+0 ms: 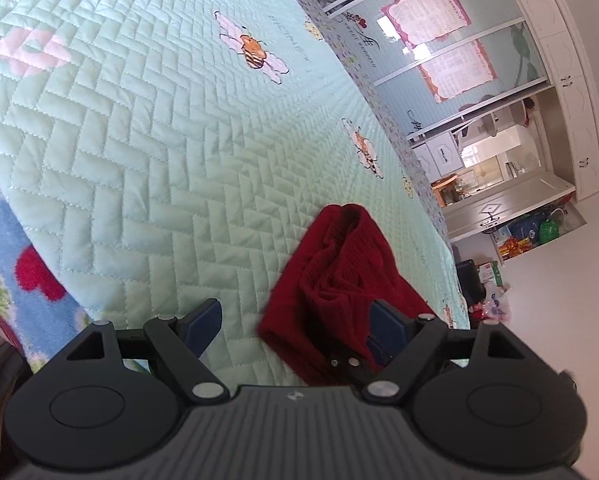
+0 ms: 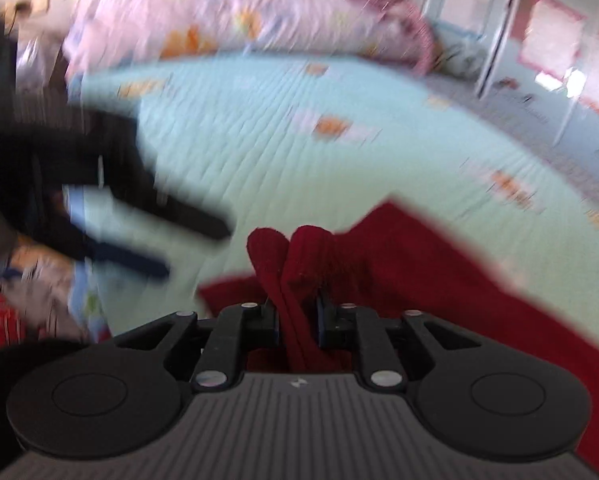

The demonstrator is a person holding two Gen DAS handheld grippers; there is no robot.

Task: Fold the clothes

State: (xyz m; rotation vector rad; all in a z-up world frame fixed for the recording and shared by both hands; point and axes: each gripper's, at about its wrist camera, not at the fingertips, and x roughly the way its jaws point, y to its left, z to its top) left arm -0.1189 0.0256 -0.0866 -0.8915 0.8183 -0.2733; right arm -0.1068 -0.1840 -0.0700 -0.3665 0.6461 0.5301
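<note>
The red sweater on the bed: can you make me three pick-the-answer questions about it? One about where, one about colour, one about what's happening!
1. Where does the red sweater lie?
A. on the floor
B. on the green quilt
C. in a cupboard

2. What colour are the pads on the left gripper fingers?
A. blue
B. yellow
C. white

3. What is the right gripper doing?
A. pinching a sweater fold
B. holding nothing
C. gripping a pillow

Answers: 1 B, quilt surrounds the sweater; 2 A, blue pads show; 3 A, red knit sits squeezed between its fingers.

The glass sliding door (image 1: 383, 40) bears a decal reading "SWEET WEDDING".
</note>
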